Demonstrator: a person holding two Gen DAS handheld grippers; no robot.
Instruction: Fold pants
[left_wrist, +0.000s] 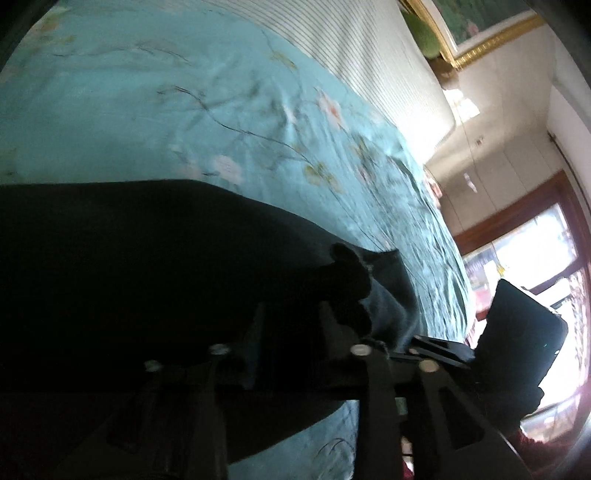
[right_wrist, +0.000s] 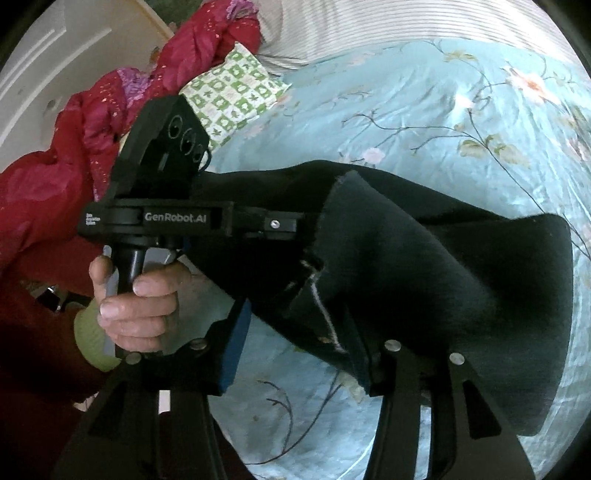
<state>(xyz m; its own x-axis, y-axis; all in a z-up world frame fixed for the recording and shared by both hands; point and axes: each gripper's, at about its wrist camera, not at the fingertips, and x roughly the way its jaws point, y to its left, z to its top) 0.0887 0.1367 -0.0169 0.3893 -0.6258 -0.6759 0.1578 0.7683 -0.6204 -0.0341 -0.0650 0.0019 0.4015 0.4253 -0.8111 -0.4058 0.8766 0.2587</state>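
Black pants (left_wrist: 129, 277) lie on a teal floral bedspread (left_wrist: 147, 110). In the left wrist view my left gripper (left_wrist: 299, 317) hovers low over the pants' right end, its jaws apart and dark cloth bunched at the fingers. In the right wrist view the pants (right_wrist: 461, 277) stretch across the bedspread (right_wrist: 406, 110). My right gripper (right_wrist: 299, 332) is open; a hem with a pale seam drapes over its right finger, while the blue-padded left finger (right_wrist: 236, 350) is bare. A hand (right_wrist: 140, 306) holds the left gripper (right_wrist: 280, 223), its tip at the pants' edge.
A red quilt (right_wrist: 74, 155) and a green-and-white pillow (right_wrist: 232, 92) are piled at the bed's far left. Striped bedding (left_wrist: 369, 55) lies beyond the bedspread, with a gold-framed picture (left_wrist: 480, 33) and a bright window (left_wrist: 535, 251) to the right. The right gripper's body (left_wrist: 517, 332) is near the bed's edge.
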